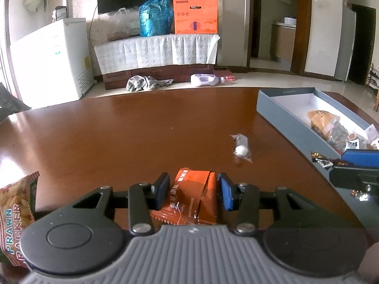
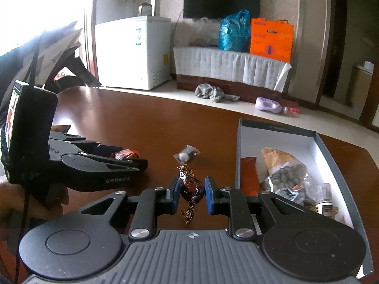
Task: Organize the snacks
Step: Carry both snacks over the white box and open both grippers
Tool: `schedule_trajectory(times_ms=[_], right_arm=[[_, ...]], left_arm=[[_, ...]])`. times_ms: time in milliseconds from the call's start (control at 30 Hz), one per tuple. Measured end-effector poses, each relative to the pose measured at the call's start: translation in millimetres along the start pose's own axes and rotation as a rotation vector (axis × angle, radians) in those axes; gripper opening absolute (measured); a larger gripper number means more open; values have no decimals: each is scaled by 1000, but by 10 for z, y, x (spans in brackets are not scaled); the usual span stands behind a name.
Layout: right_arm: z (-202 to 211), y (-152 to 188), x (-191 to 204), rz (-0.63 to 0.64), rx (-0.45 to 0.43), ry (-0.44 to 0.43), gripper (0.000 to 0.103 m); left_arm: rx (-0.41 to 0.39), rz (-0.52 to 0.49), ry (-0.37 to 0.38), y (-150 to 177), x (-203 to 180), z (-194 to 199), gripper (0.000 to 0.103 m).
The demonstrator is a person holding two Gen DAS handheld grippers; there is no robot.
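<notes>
Two grippers work over a brown wooden table (image 1: 142, 127). The left gripper (image 1: 193, 193) has its blue fingers (image 1: 226, 193) on both sides of an orange snack packet (image 1: 189, 198); the packet lies between them and both pads seem to touch its edges, so the fingers are pinching it. In the right wrist view the same gripper (image 2: 139, 163) is seen from the side, low over the table, with the shiny orange packet (image 2: 124, 153) in its tip.

The right gripper (image 2: 191, 195) has a dark brown twisted candy (image 2: 190, 189) between its fingers (image 2: 209, 195). The left pad touches the wrapper; at the right pad I cannot tell if there is contact or a thin gap, so I cannot tell if the grip is closed.

A small clear packet with a white ball inside (image 1: 241, 148) lies on the table, apart from both grippers and near the grey box (image 1: 284, 113). This open box with a white inside stands at the right side of the table. In the box (image 2: 331, 161) lie an orange packet (image 2: 248, 175), a bag of nuts (image 2: 281, 172) and a small bottle (image 2: 325, 201).

At the left edge of the left wrist view a prawn cracker bag (image 1: 16, 215) lies just beside the gripper body.
</notes>
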State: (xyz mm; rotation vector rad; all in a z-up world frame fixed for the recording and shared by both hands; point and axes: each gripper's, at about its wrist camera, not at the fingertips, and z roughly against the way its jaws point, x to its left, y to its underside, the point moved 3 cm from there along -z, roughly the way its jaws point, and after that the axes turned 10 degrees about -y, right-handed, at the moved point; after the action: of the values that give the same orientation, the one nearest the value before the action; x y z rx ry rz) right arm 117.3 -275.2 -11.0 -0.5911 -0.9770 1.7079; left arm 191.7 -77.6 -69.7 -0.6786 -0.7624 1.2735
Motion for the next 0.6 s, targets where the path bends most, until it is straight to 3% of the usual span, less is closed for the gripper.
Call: schedule_trajectory(times_ms=[600], right_arm=[[509,-10,-666,-89,-76,112,24]], left_arm=[[-85,-51,60,-282,-635,314,43]])
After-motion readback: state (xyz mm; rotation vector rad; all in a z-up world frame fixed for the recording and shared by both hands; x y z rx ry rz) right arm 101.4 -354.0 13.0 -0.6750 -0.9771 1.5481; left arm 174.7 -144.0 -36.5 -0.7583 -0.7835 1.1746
